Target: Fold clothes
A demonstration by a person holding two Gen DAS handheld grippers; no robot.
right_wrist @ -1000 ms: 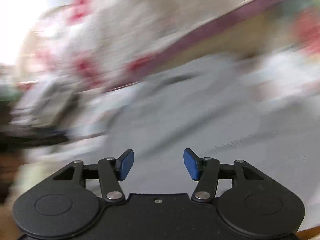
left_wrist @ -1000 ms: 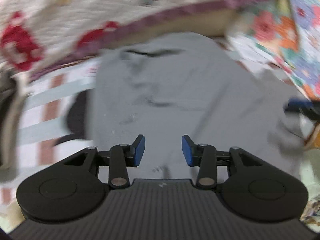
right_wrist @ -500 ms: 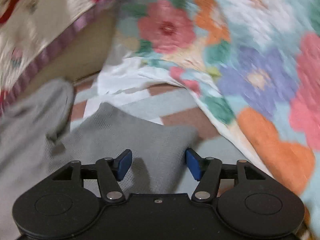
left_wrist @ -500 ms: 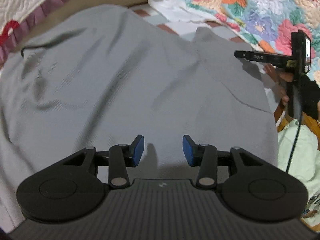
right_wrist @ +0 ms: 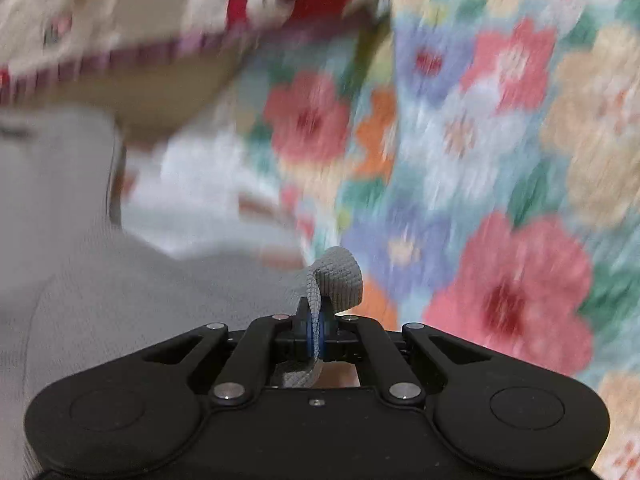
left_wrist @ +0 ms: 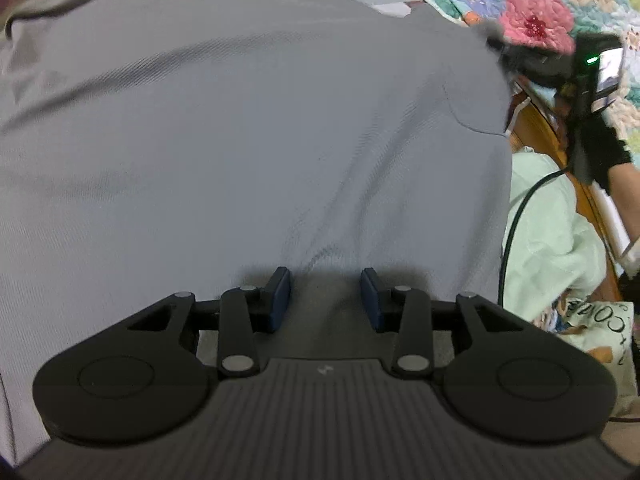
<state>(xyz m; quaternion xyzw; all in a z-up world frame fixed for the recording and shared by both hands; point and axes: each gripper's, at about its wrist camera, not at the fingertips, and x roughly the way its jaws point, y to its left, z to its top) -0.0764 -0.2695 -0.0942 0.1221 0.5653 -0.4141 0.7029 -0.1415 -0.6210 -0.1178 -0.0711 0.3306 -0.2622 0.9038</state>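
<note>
On the bed, in the left wrist view, a grey garment (left_wrist: 256,128) lies spread wide, its far right corner near the floral quilt (left_wrist: 536,16) and its near hem under the left gripper (left_wrist: 325,300). The jaws here stand apart and are closing, with grey cloth lying between the pads (left_wrist: 280,300) but not yet pinched. At the right edge of the bed the other tool (left_wrist: 600,68) shows in a person's gloved hand (left_wrist: 600,152), blurred, at the garment's corner. A pale green cloth (left_wrist: 552,216) lies just beside the garment's right edge.

In the right wrist view, the right gripper (right_wrist: 316,330) is clenched on a small tab of that grey garment (right_wrist: 120,300), which curls up past the fingertips; the quilt (right_wrist: 500,160) behind is smeared by motion.

The step in hand looks like seizing two points of the garment for a fold: the right corner is taken, the left hem is not. The next move likely calls for the left jaws to finish pinching the hem, then for both to lift together and carry the edge across without dragging the layer beneath.
</note>
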